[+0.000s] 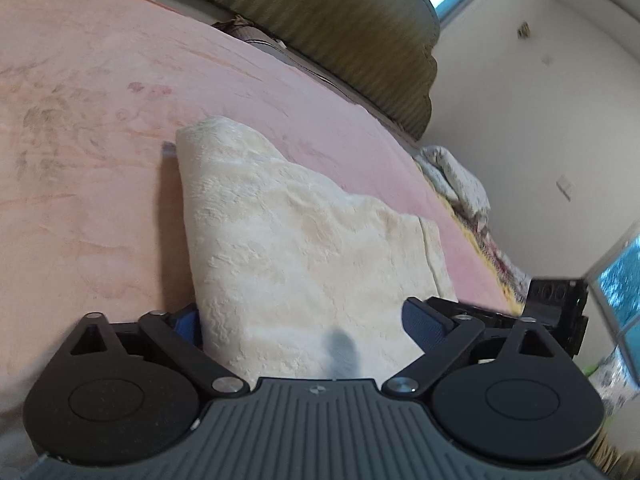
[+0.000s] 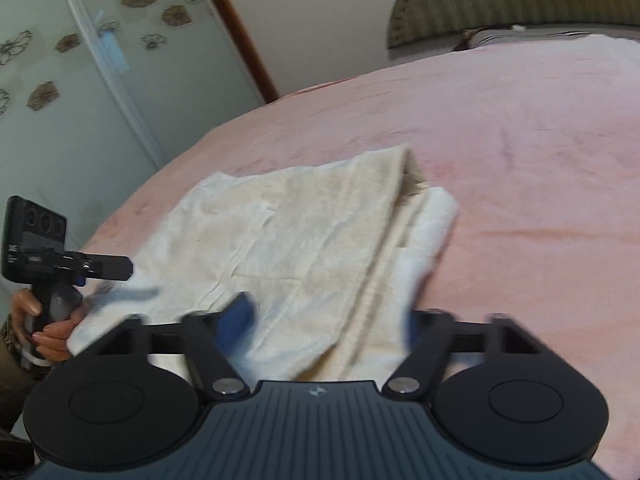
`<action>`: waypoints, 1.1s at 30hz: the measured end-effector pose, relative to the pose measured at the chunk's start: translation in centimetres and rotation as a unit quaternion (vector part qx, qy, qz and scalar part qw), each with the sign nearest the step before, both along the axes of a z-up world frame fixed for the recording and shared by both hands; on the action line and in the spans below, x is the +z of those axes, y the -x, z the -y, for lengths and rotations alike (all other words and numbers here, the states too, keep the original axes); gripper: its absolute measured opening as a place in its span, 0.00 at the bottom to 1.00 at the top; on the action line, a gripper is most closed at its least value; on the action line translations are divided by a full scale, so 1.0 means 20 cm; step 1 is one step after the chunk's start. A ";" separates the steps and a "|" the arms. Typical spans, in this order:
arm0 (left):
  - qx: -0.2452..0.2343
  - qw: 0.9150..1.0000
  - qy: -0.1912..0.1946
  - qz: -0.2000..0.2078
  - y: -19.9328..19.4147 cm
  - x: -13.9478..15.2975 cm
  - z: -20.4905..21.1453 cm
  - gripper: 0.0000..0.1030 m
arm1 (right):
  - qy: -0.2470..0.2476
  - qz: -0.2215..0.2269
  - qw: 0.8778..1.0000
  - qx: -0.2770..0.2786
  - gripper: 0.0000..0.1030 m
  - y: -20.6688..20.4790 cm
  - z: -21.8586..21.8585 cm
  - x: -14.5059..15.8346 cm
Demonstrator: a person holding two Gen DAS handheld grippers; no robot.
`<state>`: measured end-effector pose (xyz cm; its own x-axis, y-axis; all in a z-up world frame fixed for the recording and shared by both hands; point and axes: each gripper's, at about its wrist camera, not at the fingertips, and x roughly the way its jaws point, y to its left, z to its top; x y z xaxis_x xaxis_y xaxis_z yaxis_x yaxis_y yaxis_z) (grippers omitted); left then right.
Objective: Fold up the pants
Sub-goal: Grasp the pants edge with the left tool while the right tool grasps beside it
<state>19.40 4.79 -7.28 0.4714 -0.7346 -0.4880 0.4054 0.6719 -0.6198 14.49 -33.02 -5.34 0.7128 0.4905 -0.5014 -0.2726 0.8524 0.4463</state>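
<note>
The cream fleece pants (image 1: 288, 240) lie folded on the pink bed cover (image 1: 80, 120). My left gripper (image 1: 304, 320) is open, its blue pads (image 1: 420, 320) spread wide on either side of the near end of the pants. In the right wrist view the pants (image 2: 304, 248) lie as a folded bundle with stacked edges on the right. My right gripper (image 2: 324, 320) is open over the near edge of the bundle, and its blue pads (image 2: 236, 320) are blurred. The left gripper (image 2: 100, 268) shows at the left, held by a hand at the pants' left corner.
A dark olive headboard (image 1: 340, 40) stands at the far end of the bed. A rumpled quilt (image 1: 460, 184) lies at the bed's right edge. A frosted glass wardrobe door (image 2: 80, 80) with flower prints stands beyond the bed's left side. The right gripper's body (image 1: 556, 304) shows at the right.
</note>
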 end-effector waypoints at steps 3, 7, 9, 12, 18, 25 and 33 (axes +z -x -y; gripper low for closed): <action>0.007 1.000 0.002 -0.002 -0.01 0.00 0.00 0.80 | -0.069 -0.017 0.997 -0.013 0.42 0.00 0.10 -0.04; -0.004 1.000 -0.002 0.011 0.01 0.01 -0.01 0.77 | -0.064 0.012 0.998 0.016 0.43 0.01 0.07 -0.01; -0.010 1.000 0.014 -0.004 -0.01 -0.01 -0.04 0.78 | -0.068 -0.022 0.997 0.026 0.58 -0.04 0.12 -0.03; -0.020 0.997 0.065 -0.024 -0.09 -0.04 -0.08 0.84 | -0.160 -0.053 0.984 0.065 0.58 -0.11 0.26 -0.10; -0.006 1.000 0.000 -0.001 -0.08 -0.03 0.01 0.38 | -0.175 -0.055 0.978 0.096 0.58 -0.23 0.19 -0.10; -0.001 0.994 -0.032 0.106 0.09 0.11 0.03 0.15 | -0.021 0.004 0.999 0.039 0.27 -0.07 -0.06 0.08; 0.025 0.975 -0.078 0.205 0.21 0.29 0.05 0.14 | 0.085 0.091 0.992 0.035 0.25 0.02 -0.24 0.28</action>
<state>15.21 3.82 -1.53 0.6832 -0.6384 -0.3545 0.5627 0.7696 -0.3017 14.18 -28.12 0.33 0.7664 0.4612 -0.4471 -0.3968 0.8873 0.2352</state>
